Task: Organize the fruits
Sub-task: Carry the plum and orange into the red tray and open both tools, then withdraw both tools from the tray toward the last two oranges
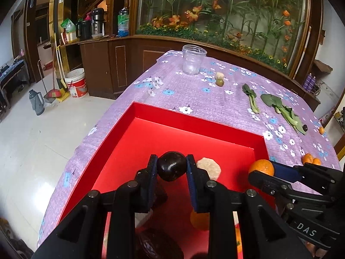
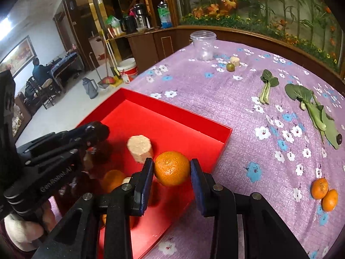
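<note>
A dark plum [image 1: 171, 166] is clamped between the pads of the left gripper [image 1: 171, 168] and held over the red box [image 1: 194, 123], while an orange [image 2: 172, 168] is pinched in the right gripper [image 2: 172, 169] above the box's right wall. Both fruits are best lowered until they nearly touch the floor before the jaws are opened, so that nothing rolls or bounces. A free patch should be chosen: a pale cylindrical piece [image 2: 139, 147] and another orange [image 2: 113, 180] already lie inside, and something dark, perhaps more fruit, is hidden under the left gripper. Two oranges [image 2: 323, 192] and a small green fruit [image 2: 230, 66] are left on the cloth [image 2: 237, 108], well apart from the box.
</note>
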Available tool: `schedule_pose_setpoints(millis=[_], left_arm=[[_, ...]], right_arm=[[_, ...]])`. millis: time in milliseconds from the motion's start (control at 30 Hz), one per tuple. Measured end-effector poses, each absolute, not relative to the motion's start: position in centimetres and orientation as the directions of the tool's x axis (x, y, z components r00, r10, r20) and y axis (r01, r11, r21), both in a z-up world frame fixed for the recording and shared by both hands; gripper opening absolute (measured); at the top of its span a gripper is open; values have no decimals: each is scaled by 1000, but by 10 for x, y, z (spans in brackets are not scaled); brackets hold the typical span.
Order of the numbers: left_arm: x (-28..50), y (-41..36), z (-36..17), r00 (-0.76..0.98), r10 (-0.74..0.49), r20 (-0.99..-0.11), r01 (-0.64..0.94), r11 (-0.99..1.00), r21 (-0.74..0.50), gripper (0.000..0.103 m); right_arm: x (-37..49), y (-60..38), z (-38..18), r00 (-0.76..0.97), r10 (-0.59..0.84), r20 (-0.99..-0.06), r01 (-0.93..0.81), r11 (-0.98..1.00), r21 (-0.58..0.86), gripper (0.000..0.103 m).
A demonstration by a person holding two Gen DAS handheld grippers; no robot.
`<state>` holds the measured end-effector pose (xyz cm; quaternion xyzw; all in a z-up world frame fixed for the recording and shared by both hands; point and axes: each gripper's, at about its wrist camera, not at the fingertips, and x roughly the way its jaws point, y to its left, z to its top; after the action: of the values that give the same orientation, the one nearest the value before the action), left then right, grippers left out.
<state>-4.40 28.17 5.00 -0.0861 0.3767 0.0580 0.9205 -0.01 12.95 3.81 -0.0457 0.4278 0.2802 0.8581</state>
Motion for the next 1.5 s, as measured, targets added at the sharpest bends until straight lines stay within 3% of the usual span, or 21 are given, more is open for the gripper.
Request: schedule_pose_setpoints(millis=[667, 733, 800, 867, 1500], left_arm=[[-29, 280, 46, 677, 60, -734, -183, 979, -88, 27], [-29, 281, 47, 677, 60, -734, -189, 977, -94, 39], [-31, 282, 49, 688, 61, -723, -192, 976, -100, 62], [-33, 281, 52, 697, 72, -713, -195, 976, -93, 67], [-72, 251, 82, 740, 97, -666, -179, 982, -55, 78]], right_arm=[[8, 142, 24, 458, 447, -768, -536, 828, 163, 38], [8, 142, 23, 458, 450, -767, -535, 828, 166, 38], [8, 141, 24, 453, 461, -763, -536, 825, 180, 38], [7, 141, 23, 449, 467, -762, -533, 824, 190, 38], [-29, 104, 54, 502, 506, -702, -510, 828, 232, 59]])
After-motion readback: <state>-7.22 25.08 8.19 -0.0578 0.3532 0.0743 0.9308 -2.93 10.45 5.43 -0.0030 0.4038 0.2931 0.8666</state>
